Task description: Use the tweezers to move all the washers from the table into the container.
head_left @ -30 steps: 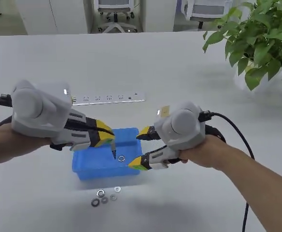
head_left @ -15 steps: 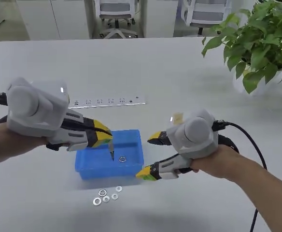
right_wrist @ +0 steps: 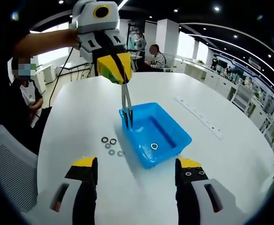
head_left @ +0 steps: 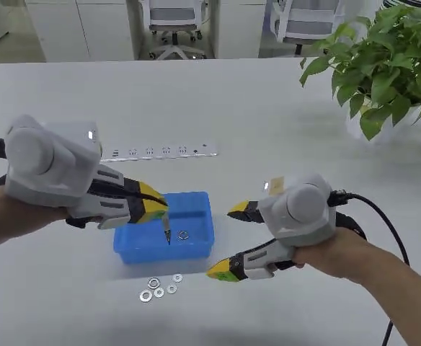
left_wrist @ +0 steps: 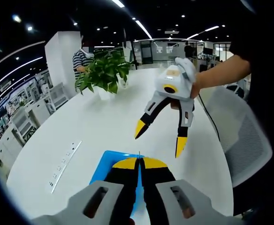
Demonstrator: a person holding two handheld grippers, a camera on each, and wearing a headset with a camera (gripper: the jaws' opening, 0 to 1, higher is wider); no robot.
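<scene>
The container (head_left: 193, 197) sat on the table (head_left: 268, 115), one washer (head_left: 183, 235) in it, tweezers (head_left: 167, 229) above it, more washers (head_left: 158, 287) just before it. A power strip (head_left: 160, 152) lay behind; a plant (head_left: 391, 65) stood far right.

The left gripper (head_left: 160, 205) covered the upper part of the tweezers (head_left: 168, 232) and the near-left corner of the container (head_left: 189, 251). In the left gripper view its jaws hid most of the container (left_wrist: 103, 165), and the tweezers (left_wrist: 139, 154) showed as 1 thin tip. The right edge cut off the plant (head_left: 383, 65), the top edge the 2 chairs (head_left: 171, 18). The washers (head_left: 158, 288) on the table were too small to count surely.
</scene>
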